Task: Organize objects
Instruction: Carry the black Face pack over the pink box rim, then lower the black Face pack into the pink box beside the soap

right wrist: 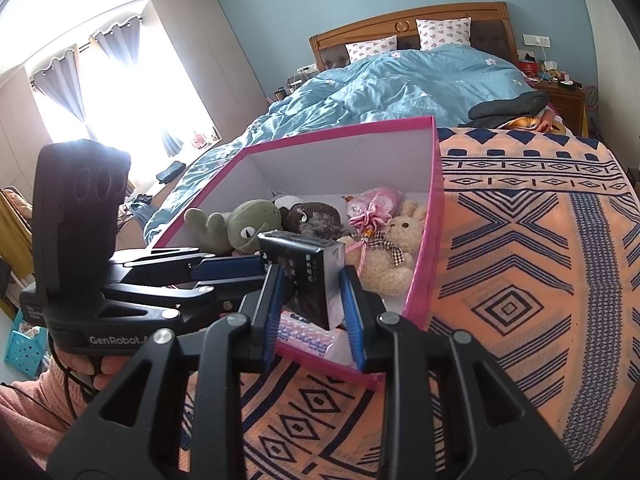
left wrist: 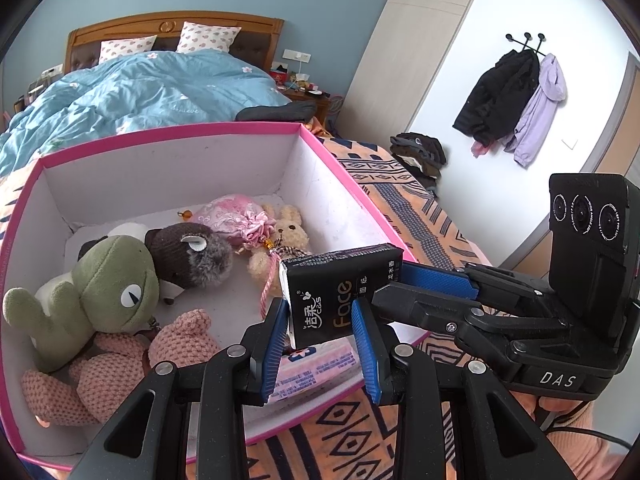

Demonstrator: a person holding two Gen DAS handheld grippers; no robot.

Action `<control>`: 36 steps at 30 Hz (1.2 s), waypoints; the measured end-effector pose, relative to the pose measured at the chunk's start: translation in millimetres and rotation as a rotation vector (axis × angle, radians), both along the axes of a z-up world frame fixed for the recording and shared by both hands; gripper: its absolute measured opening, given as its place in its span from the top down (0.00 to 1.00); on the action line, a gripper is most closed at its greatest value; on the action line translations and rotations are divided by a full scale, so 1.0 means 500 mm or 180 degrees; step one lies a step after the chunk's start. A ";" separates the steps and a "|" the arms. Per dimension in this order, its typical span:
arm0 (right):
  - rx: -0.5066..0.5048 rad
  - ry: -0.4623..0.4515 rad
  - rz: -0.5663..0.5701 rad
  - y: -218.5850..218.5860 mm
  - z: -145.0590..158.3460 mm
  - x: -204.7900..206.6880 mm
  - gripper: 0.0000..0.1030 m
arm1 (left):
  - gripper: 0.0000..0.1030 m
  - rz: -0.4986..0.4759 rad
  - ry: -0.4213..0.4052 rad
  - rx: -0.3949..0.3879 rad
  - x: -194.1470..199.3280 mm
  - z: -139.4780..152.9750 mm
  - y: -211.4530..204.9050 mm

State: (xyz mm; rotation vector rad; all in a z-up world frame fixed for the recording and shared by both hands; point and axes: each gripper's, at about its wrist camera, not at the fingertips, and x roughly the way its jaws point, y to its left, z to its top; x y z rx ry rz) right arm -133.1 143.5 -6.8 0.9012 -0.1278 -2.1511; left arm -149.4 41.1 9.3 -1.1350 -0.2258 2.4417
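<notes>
Both your grippers are clenched on the same black tissue pack (left wrist: 340,300): the left gripper (left wrist: 322,344) at its near end, the right gripper (right wrist: 310,308) from the side. You hold it above the pink box's (left wrist: 168,132) near corner, over a pink pack (left wrist: 316,364) lying inside.

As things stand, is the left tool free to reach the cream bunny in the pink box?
Probably not: the left tool is shut on the black tissue pack, which the right tool also grips, though the cream bunny lies uncovered in the pink box.
</notes>
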 end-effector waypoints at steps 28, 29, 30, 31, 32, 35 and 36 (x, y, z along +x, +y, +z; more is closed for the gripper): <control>0.0162 -0.0013 -0.0004 -0.027 -0.010 -0.020 0.69 | 0.68 0.0056 -0.0117 0.0018 -0.023 -0.013 -0.007; 0.0167 -0.0012 -0.0004 -0.027 -0.010 -0.020 0.69 | 0.68 0.0057 -0.0121 0.0017 -0.024 -0.013 -0.007; 0.0174 -0.0009 -0.0004 -0.027 -0.010 -0.021 0.69 | 0.68 0.0060 -0.0122 0.0019 -0.024 -0.014 -0.008; 0.0186 -0.0005 -0.0003 -0.028 -0.011 -0.021 0.69 | 0.68 0.0063 -0.0124 0.0023 -0.024 -0.014 -0.009; 0.0195 -0.0001 -0.0004 -0.029 -0.011 -0.022 0.69 | 0.68 0.0067 -0.0130 0.0025 -0.024 -0.015 -0.009; 0.0223 0.0010 -0.0007 -0.032 -0.014 -0.025 0.69 | 0.68 0.0071 -0.0136 0.0026 -0.025 -0.016 -0.009; 0.0231 0.0012 -0.0008 -0.033 -0.014 -0.025 0.69 | 0.68 0.0075 -0.0142 0.0032 -0.026 -0.016 -0.009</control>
